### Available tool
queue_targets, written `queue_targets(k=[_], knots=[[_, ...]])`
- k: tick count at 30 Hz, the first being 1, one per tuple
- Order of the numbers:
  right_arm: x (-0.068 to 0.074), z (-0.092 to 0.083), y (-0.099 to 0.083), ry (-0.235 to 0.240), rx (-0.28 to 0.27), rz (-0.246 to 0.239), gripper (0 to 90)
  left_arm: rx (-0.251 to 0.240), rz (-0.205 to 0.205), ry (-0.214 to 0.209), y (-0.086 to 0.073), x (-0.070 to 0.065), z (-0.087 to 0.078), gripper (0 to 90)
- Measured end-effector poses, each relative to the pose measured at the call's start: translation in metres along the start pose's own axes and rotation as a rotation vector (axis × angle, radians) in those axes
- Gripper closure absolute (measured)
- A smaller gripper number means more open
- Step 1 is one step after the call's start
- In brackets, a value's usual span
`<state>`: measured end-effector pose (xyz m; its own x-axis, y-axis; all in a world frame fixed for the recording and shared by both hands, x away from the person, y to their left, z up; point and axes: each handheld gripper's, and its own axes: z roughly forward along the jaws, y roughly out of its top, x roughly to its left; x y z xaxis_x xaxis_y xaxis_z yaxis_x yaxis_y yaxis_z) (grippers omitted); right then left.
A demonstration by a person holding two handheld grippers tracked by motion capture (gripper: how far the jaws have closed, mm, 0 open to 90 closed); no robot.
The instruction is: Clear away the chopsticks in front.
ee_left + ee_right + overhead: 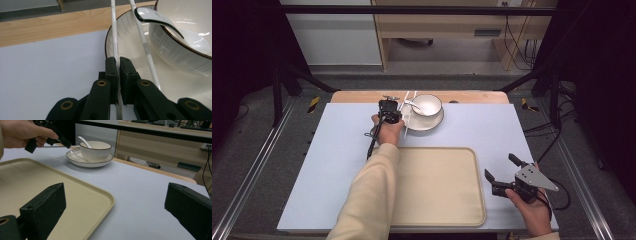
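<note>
Far across the bench, left claw (118, 65) clamped on one white chopstick (114, 37); second chopstick (146, 50) lies just right of it on the saucer (130, 30). Bowl (185, 47) with white spoon (155, 18) stands further right. Right claw (500, 171), jaws wide apart, hovers beside the beige tray (437, 185).

beige tray (439, 185) lies flat on pale blue mat (482, 130), near the front edge, long side running across; wooden tabletop edge (362, 96) shows along the far side of the mat; metal frame rails (252, 170) flank the table both sides; light wood cabinet (442, 30) against the back wall beyond the table; black cables (519, 45) hang at its right end; grey floor (272, 125) around
</note>
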<state>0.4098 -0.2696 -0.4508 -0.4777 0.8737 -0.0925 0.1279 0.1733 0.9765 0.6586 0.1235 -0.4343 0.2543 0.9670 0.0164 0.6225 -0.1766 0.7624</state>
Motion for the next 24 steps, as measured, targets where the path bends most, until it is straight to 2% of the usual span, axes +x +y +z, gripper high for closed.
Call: queue_targets(k=[11,15,18,24], knots=[[-0.001,0.000,0.000,0.001,-0.001,0.002,3.6,-0.005,-0.010,0.010,0.008,0.015,-0.035,84.9],[0.000,0.001,0.000,0.004,-0.003,0.003,3.6,-0.002,-0.016,0.014,0.002,0.020,-0.042,84.9],[0.000,0.002,0.000,0.007,-0.001,0.005,3.6,0.010,-0.023,0.023,-0.009,0.029,-0.049,85.0],[-0.001,0.002,-0.001,0.007,0.001,0.016,3.7,0.019,-0.040,0.031,-0.021,0.040,-0.059,85.0]])
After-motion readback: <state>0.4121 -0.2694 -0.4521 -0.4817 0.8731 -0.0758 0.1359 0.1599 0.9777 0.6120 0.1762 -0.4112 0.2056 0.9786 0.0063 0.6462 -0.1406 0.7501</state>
